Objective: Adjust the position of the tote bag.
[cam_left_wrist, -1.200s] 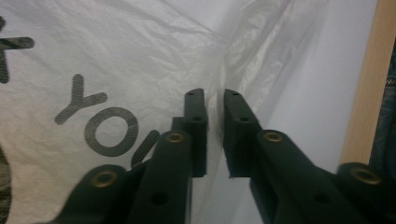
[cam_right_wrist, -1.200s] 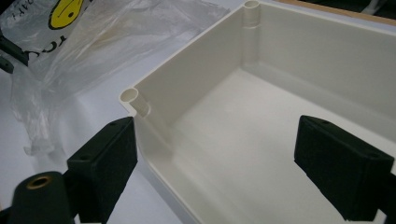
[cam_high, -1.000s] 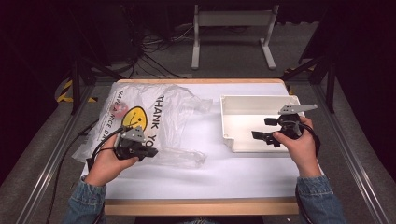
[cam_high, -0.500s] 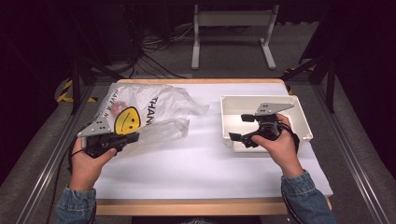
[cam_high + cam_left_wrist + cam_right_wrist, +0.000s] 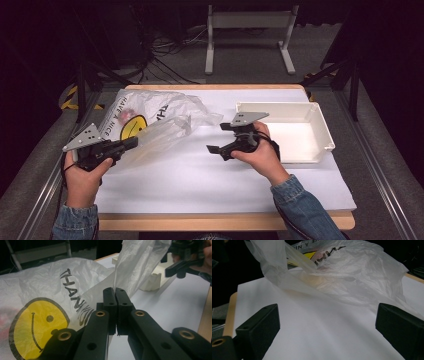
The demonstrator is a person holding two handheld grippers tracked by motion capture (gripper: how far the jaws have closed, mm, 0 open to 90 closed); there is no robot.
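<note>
Dark room, white surface [image 5: 210, 175], crumpled smiley plastic bag [image 5: 150, 117], left tool [image 5: 115, 298] pinching its edge, right tool [image 5: 220, 137] wide, empty.

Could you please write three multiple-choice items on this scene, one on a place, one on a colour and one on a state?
1. Where is the white tray?
A. On the right part of the table
B. On the floor
C. Under the plastic bag

2. What colour is the smiley face on the plastic bag?
A. Green
B. Yellow
C. Blue

3. How does the left gripper stand?
A. Wide open above the tray
B. Shut on the plastic bag
C. Lying loose on the table

Answers:
1 A: the high view shows the tray on the table, right of the right gripper.
2 B: the face is yellow with dark eyes and mouth in the left gripper view.
3 B: in the left gripper view the jaws meet with a fold of bag pinched between them.
</note>
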